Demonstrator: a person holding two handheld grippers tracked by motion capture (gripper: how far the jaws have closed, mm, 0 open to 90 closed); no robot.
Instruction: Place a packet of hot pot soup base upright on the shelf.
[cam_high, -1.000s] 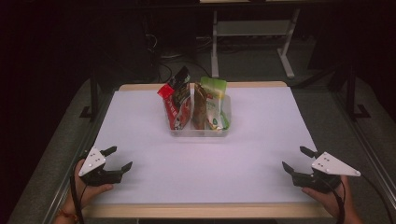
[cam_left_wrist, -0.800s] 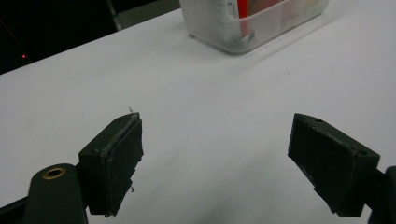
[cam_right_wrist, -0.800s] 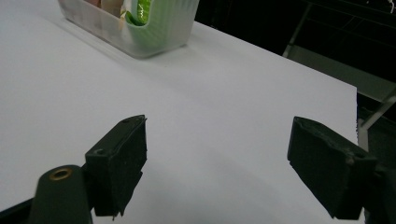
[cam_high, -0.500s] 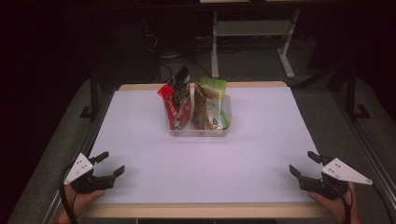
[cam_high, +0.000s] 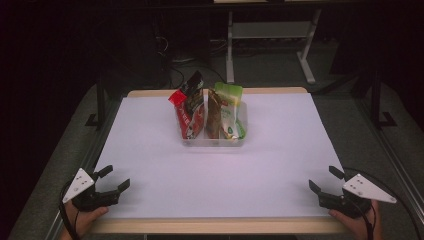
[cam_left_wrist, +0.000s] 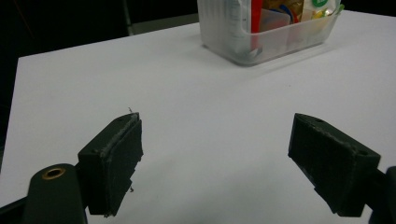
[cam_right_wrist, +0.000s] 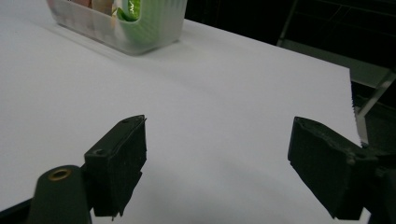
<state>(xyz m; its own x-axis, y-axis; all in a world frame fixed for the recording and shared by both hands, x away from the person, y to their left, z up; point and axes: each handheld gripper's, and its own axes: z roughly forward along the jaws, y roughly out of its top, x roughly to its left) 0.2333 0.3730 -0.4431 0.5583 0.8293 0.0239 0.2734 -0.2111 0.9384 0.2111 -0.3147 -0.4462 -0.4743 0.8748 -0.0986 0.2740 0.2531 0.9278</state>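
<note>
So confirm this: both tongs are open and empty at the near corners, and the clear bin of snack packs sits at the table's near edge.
Wrong on the bin: the high view shows it toward the far edge. The left tongs and right tongs are open and empty at the near corners.

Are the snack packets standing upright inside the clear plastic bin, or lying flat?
Upright: the snack packets stand on end in the clear plastic bin, their tops rising above its rim.

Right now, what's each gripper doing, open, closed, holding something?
Left gripper: open, holding nothing.
Right gripper: open, holding nothing.
</note>
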